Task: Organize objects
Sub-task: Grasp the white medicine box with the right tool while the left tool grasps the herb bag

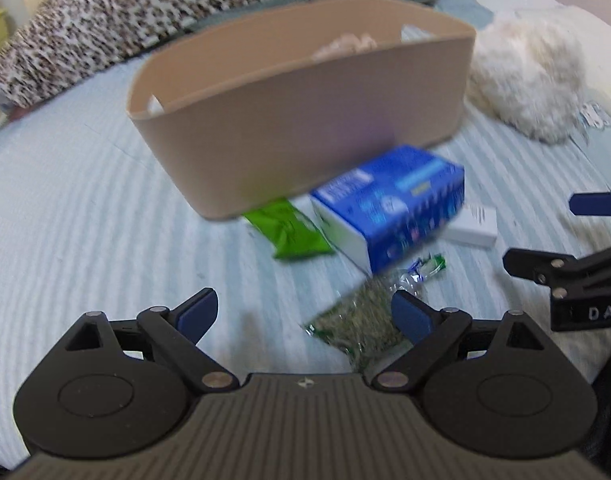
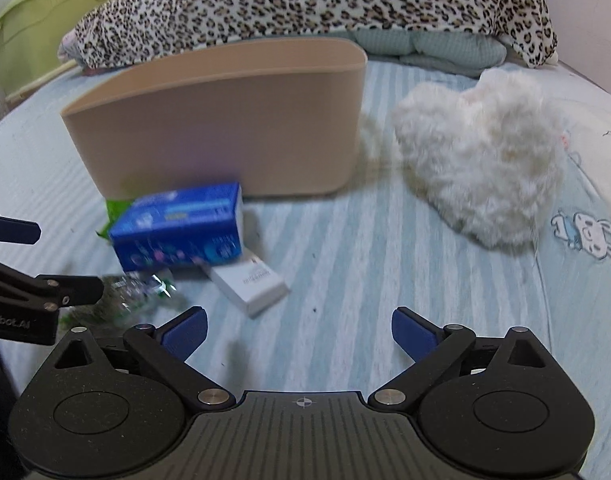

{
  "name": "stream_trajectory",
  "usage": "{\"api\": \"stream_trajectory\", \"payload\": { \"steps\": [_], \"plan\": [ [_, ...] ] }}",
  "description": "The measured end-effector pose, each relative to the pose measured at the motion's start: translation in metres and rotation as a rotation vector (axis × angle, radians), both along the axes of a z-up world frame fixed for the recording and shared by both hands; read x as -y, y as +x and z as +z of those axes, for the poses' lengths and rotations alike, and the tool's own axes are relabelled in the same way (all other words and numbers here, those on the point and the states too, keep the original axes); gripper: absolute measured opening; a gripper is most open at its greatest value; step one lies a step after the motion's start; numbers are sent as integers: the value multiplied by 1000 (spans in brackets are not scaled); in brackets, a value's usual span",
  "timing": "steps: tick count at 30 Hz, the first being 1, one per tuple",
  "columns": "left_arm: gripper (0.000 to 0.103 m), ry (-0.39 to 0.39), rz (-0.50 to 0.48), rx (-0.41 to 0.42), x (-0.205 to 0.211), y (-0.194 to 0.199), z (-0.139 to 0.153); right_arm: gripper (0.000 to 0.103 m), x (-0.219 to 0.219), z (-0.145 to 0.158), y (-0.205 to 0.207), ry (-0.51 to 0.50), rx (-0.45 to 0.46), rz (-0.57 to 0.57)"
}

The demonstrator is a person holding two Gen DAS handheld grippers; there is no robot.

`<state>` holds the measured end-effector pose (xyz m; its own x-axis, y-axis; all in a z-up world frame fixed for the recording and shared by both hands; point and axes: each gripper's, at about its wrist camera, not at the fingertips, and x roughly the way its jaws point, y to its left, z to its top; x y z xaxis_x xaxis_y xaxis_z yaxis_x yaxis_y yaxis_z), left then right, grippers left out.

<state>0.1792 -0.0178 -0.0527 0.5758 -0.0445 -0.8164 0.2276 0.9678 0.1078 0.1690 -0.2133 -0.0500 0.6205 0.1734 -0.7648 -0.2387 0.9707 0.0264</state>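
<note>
We see a plain tan bin (image 2: 225, 120) on a bedsheet (image 2: 345, 280) striped in pale blue and white, with a small cartoon rabbit print (image 2: 589, 236) in white and blue. A blue box (image 2: 177, 228) carries lighter blue and white markings; beside it we find a bright green packet (image 1: 289, 232) and a white box (image 2: 249, 284). A clear bag (image 1: 357, 332) holds olive-green bits. The fluffy cushion (image 2: 481, 168) is cream-white, the blanket (image 2: 305, 4) leopard-spotted black and brown on white. Both grippers (image 1: 305, 316) (image 2: 299, 330) are black with dark blue pads.
</note>
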Motion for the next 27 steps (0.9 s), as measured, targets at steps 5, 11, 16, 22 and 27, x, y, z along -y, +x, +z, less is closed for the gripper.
{"api": "stream_trajectory", "payload": {
  "steps": [5,11,16,22,27],
  "plan": [
    [94,-35,-8,-42,-2,8,-11,98,-3,-10,7,-13,-9,20],
    [94,-96,-30,-84,-4,17,-15,97,-14,-18,16,-39,11,56],
    [95,-109,-38,-142,-9,20,-23,92,-27,-22,23,-56,43,104],
    [58,-149,-57,-144,-15,22,-23,60,-42,-27,22,-59,53,158],
    [40,-180,-58,-147,-12,14,-18,33,-45,-24,15,-48,56,169]
  ]
}}
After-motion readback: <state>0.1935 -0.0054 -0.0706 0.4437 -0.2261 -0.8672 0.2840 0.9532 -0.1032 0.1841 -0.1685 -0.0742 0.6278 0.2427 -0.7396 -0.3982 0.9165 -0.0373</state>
